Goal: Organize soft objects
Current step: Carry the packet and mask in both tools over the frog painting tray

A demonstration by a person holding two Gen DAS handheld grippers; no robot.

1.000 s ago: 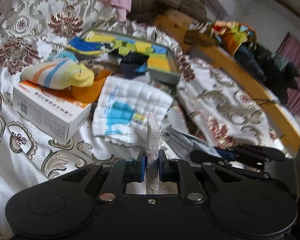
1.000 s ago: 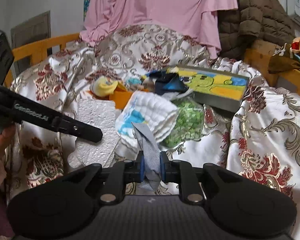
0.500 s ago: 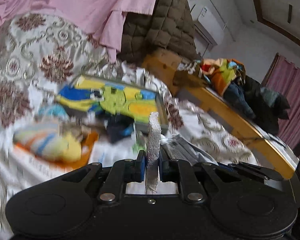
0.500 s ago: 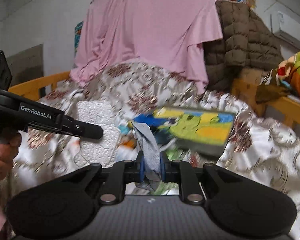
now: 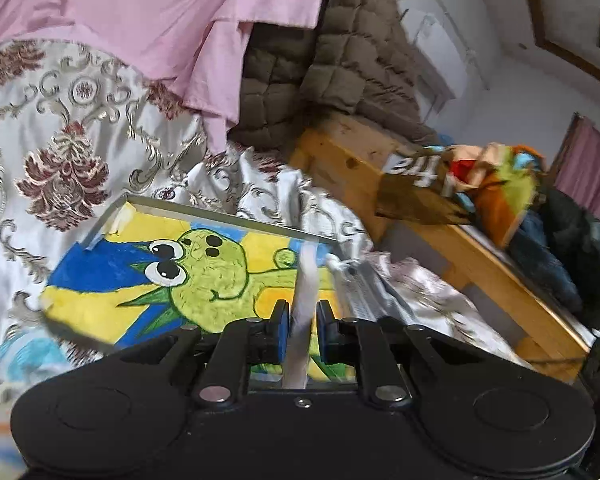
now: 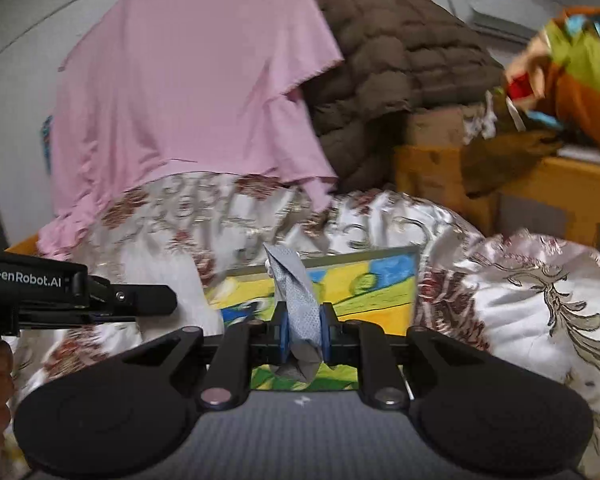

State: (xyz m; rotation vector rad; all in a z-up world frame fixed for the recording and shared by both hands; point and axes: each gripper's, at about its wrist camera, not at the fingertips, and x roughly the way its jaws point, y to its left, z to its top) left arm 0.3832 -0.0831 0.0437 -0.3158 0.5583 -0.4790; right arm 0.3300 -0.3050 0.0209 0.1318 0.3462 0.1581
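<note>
Midway, by judgement: left gripper jaws clamp white textured cloth strip; right gripper jaws pinch grey mesh cloth. Both cloths aloft over shallow tray with green cartoon painting at 12 o'clock. Depositing remains; other soft items not visible.

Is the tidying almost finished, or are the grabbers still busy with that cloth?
Nothing looks put away yet. In hand: the left gripper and the right gripper each pinch an end of one pale cloth, held over the cartoon-painted tray on the bedspread. Left: setting the cloth down. Other soft things are not in view.
</note>
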